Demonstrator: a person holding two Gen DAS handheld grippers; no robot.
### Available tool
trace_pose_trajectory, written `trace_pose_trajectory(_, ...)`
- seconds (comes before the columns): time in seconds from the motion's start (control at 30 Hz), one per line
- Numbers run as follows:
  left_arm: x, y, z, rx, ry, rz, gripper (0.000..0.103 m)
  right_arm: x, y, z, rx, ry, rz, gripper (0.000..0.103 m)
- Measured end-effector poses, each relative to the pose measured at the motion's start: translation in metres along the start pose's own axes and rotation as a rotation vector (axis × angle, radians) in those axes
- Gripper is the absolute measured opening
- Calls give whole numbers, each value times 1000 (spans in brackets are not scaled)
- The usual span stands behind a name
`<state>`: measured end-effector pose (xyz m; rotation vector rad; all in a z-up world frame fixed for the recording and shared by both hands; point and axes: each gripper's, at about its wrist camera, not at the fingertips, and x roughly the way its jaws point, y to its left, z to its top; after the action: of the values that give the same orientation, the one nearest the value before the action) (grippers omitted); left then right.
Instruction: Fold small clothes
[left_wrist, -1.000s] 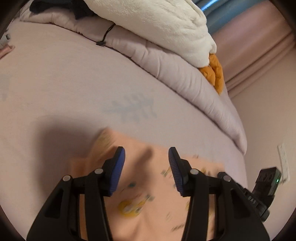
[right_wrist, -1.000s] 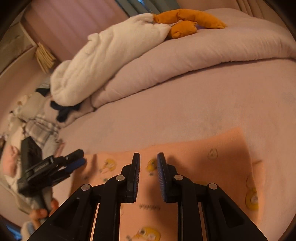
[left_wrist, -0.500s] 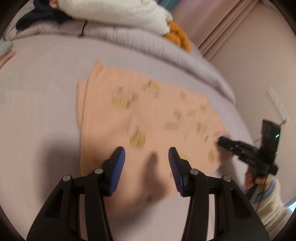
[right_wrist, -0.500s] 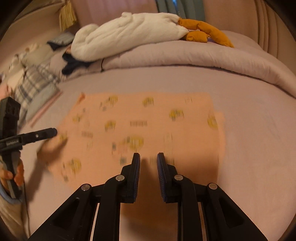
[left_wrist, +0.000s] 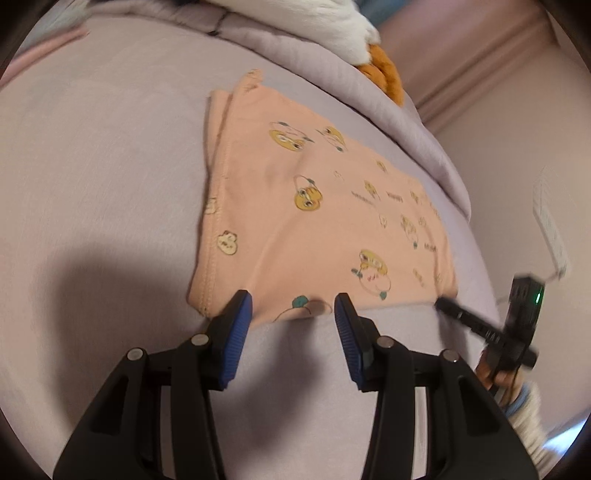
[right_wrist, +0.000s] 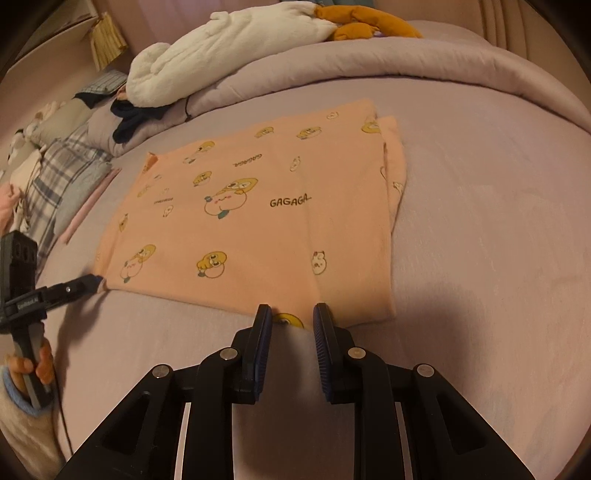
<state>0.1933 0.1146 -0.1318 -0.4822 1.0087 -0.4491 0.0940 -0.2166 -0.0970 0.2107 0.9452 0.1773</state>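
A peach garment with yellow cartoon prints lies flat on the lilac bed sheet. It also shows in the right wrist view, where "GAGAGA" is printed on it. My left gripper is open, its tips at the garment's near edge. In the right wrist view it sits at the garment's near left corner. My right gripper is open with a narrow gap, its tips at the near edge. In the left wrist view it sits at the near right corner.
A rolled lilac duvet with a white fluffy blanket and an orange plush runs along the far side. Plaid and dark clothes pile at the left. A wall with a white strip is on the right.
Both grippers have pulled back from over the garment to its near edge. The garment now lies spread flat and sharp in view.
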Motion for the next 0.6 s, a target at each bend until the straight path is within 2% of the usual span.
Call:
trace_pose_trajectory(0.1, -9, -6, -6, -36, -9, 9, 48, -2, 6, -4, 32, 2, -23, 22)
trace_pose_trajectory(0.27, -30, -22, -33, 3, 1, 31, 51, -25, 25, -21, -21, -12, -20, 22)
trace_pose_trajectory(0.37, -46, -25, -50, -4, -7, 22, 63, -36, 30, -32, -23, -27, 8, 23)
trace_pose_trajectory(0.4, -51, -26, -55, -13, -16, 13, 70, -44, 33, -41, -16, -31, 32, 27)
trace_pose_trajectory(0.47, -61, -29, -64, -26, -31, 13, 73, -50, 35, -51, -12, -27, 52, 33)
trace_pose_trajectory(0.57, -75, -33, -79, -31, -56, 24, 74, -60, 39, -64, -8, -28, 77, 34)
trace_pose_trajectory(0.6, -78, -35, -83, -35, -62, 28, 79, -63, 40, -68, -2, -31, 88, 35)
